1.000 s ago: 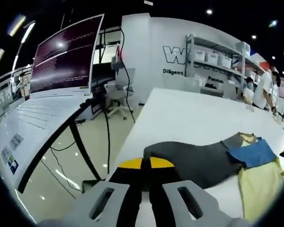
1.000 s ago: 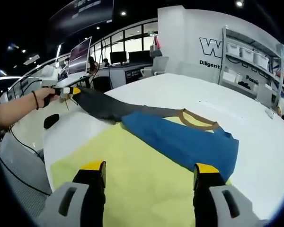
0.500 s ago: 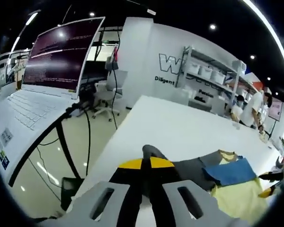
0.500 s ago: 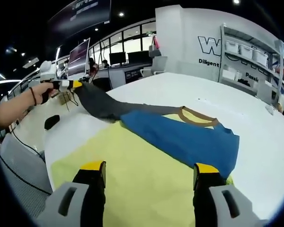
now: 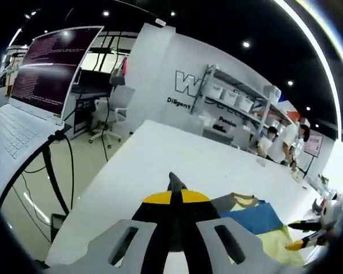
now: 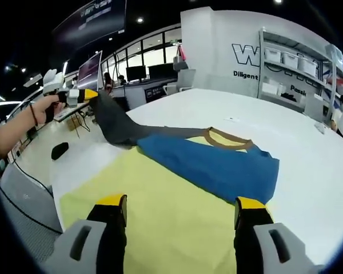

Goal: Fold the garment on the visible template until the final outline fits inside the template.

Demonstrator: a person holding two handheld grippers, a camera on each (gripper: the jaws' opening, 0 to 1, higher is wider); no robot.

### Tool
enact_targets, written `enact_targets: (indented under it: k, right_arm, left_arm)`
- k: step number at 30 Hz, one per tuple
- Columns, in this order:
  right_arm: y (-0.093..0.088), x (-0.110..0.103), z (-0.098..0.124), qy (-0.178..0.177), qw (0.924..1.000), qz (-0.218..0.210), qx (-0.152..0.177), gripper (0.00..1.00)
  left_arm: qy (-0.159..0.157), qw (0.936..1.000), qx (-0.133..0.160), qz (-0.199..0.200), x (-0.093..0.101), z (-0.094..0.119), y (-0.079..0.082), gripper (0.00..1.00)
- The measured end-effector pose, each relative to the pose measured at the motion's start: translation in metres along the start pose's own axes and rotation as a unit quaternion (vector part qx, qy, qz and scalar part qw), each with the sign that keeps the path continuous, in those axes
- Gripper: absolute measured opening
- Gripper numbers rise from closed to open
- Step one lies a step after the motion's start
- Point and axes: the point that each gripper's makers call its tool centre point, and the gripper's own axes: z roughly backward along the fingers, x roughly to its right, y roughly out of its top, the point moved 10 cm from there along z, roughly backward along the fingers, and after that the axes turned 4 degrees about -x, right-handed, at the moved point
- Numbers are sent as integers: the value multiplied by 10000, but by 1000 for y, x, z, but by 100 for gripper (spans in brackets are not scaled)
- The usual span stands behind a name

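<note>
A blue and grey garment (image 6: 217, 165) with a tan collar (image 6: 228, 138) lies across a pale yellow template (image 6: 160, 211) on the white table (image 6: 308, 165). Its grey sleeve (image 6: 115, 123) is pulled up off the table to the left. My left gripper (image 6: 90, 94) is shut on the sleeve's end, held in a person's hand. In the left gripper view the jaws (image 5: 176, 197) are closed on the grey cloth (image 5: 175, 182), with the garment (image 5: 254, 216) beyond. My right gripper (image 6: 180, 205) stands open over the template, holding nothing; it also appears at the right edge (image 5: 308, 234).
An open laptop (image 5: 40, 80) on a stand sits left of the table, with cables and an office chair (image 5: 111, 111) behind. Shelves with white bins (image 6: 297, 63) line the back wall. People (image 5: 286, 142) stand at the far right.
My left gripper has lifted the grey sleeve higher off the table, and its view has swung right and up. The right gripper has stayed open over the template.
</note>
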Motion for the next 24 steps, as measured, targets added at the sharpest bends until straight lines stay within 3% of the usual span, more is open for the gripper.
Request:
enact_targets:
  k: [14,24]
  right_arm:
    - [-3,8,7,-48,9999,-96,27,76]
    - [-7,20,16,-359,9991,-242,39,80]
  left_arm:
    - [-635,9978,-85,-172,44,-10,6,0]
    - [-1175,9924,-176,-335,82,-23,3,0]
